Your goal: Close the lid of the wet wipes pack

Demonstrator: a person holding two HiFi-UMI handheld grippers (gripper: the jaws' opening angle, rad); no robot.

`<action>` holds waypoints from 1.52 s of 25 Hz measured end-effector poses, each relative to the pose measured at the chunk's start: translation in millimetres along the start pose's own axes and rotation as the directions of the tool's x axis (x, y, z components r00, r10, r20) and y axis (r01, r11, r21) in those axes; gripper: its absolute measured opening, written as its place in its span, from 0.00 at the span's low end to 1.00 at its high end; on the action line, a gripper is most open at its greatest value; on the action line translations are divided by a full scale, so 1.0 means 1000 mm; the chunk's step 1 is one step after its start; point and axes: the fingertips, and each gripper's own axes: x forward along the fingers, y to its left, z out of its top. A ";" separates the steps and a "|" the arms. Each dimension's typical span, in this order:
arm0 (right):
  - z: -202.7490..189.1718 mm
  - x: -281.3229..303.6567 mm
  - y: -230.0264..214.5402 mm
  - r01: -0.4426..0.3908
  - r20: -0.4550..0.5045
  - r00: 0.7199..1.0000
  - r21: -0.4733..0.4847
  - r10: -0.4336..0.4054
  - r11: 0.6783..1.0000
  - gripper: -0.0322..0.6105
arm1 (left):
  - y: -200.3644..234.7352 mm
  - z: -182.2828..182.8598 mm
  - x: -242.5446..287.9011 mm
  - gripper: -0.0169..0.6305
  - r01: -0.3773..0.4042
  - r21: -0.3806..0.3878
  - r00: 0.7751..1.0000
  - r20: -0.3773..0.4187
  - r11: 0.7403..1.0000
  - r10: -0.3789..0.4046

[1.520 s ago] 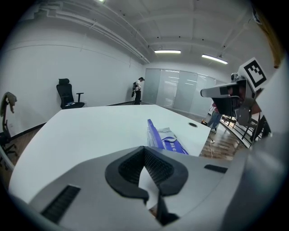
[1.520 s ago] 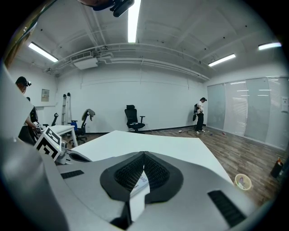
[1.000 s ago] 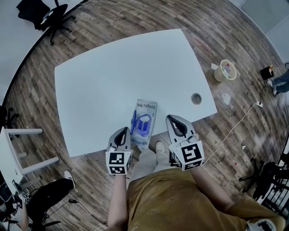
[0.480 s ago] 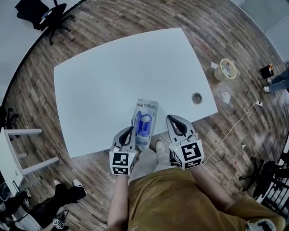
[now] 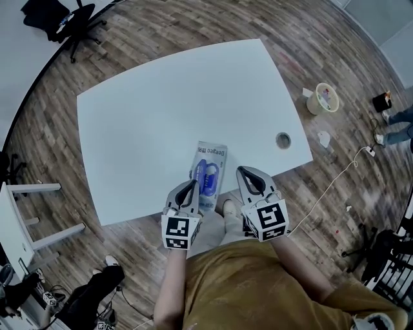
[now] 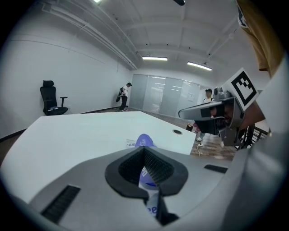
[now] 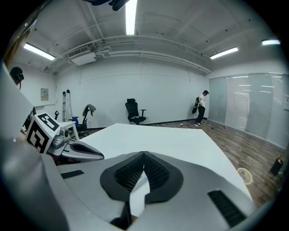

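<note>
The wet wipes pack (image 5: 209, 173) lies lengthwise on the white table (image 5: 161, 109), close to its near edge. Its blue lid (image 5: 206, 176) sits in the pack's middle; in the left gripper view the blue lid (image 6: 143, 140) stands raised above the pack. My left gripper (image 5: 191, 186) hovers at the pack's near left corner, jaws shut and empty; through them (image 6: 144, 152) I see the pack just ahead. My right gripper (image 5: 245, 172) hangs to the right of the pack, apart from it, also shut with nothing held (image 7: 143, 156).
A round cable hole (image 5: 282, 139) sits near the table's right corner. On the wooden floor lie a round tub (image 5: 322, 98), a white cable (image 5: 335, 184) and an office chair (image 5: 68, 19). A second white desk (image 5: 13, 216) stands at the left.
My left gripper has shifted right and forward, up to the pack's near left corner. The right gripper has barely moved. The pack stays in place.
</note>
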 end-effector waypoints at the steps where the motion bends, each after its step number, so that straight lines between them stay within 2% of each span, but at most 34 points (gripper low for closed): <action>1: -0.001 0.002 0.001 -0.003 -0.004 1.000 -0.001 0.003 1.000 0.06 | -0.001 0.001 0.001 0.02 0.005 0.002 1.000 0.001 1.000 -0.005; 12: -0.012 0.013 0.015 -0.051 -0.028 0.998 -0.005 0.051 0.999 0.06 | -0.019 -0.006 0.013 0.02 0.074 0.016 0.997 -0.026 0.997 -0.073; 24: -0.032 0.021 0.032 -0.102 -0.070 0.993 -0.024 0.100 0.994 0.06 | -0.019 -0.018 0.015 0.02 0.099 0.011 0.994 -0.053 0.995 -0.098; 31: -0.046 0.025 0.048 -0.161 -0.115 0.981 -0.027 0.157 0.987 0.06 | -0.032 -0.026 0.020 0.02 0.150 0.006 0.985 -0.092 0.989 -0.149; 38: -0.062 0.030 0.063 -0.220 -0.146 0.966 -0.038 0.212 0.975 0.06 | -0.033 -0.035 0.020 0.02 0.164 -0.007 0.980 -0.112 0.986 -0.164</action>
